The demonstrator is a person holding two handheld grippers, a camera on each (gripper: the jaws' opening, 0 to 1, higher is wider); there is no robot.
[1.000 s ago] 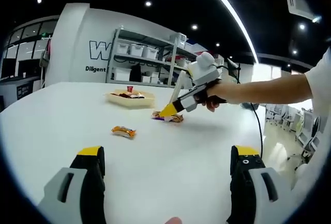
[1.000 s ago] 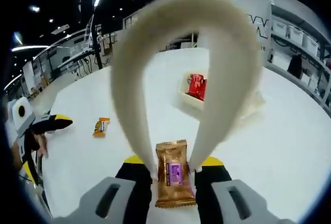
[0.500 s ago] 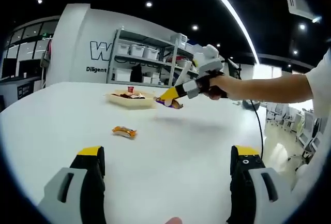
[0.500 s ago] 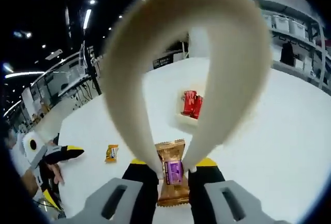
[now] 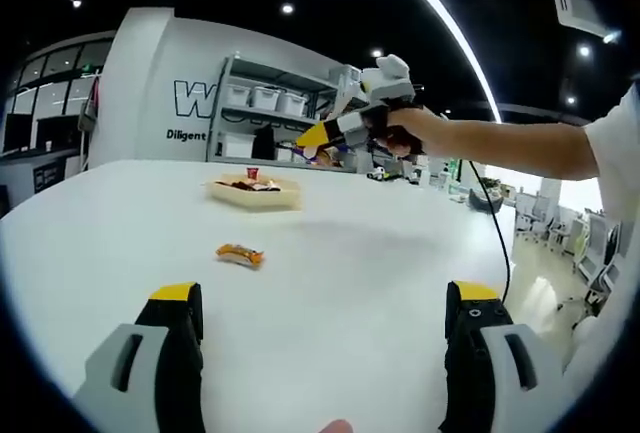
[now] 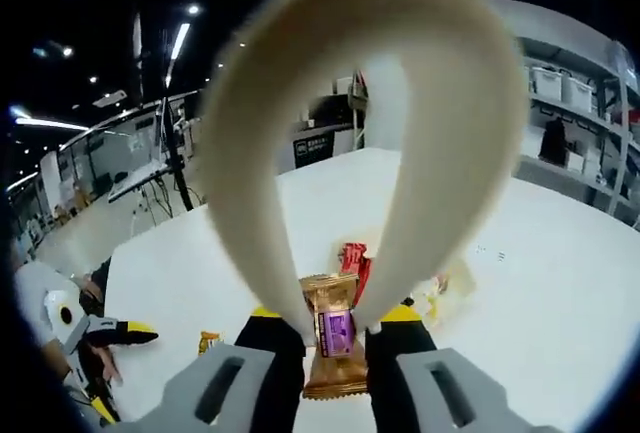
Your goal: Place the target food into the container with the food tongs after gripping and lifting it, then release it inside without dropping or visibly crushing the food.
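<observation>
While the right tool [image 6: 333,341] squeezes the cream-coloured food tongs [image 6: 365,113], the tong tips pinch a small wrapped snack [image 6: 331,345] between them. Snack is a flat sealed packet, brown-gold wrapper with crimped top and bottom edges and a purple label panel in the middle; no visible denting. Tongs form a wide loop that arches up from the jaws, with the two arms pressed together near the yellow-tipped jaws of the right tool, so that tool is closed down on the tongs.

From the left gripper view the same tool [image 5: 318,137] is held up in the air by a hand [image 5: 405,133], high over the white tabletop [image 5: 330,283], roughly above and just to the right of the container [image 5: 254,191]. Snack is barely discernible at its tip there.

Container is a shallow pale tray standing on the tabletop, with red-wrapped items [image 6: 352,258] in it; in the right gripper view it sits just behind the held snack, partly hidden by the tongs. Whether the snack is over the tray or short of it, cannot tell.

A second packet, orange-yellow [image 5: 240,254], lies loose on the tabletop, nearer than the tray and apart from it.

Left tool [image 5: 318,328] sits low over the tabletop, jaws spread wide, nothing between them. It also appears at the left of the right gripper view [image 6: 118,332].
</observation>
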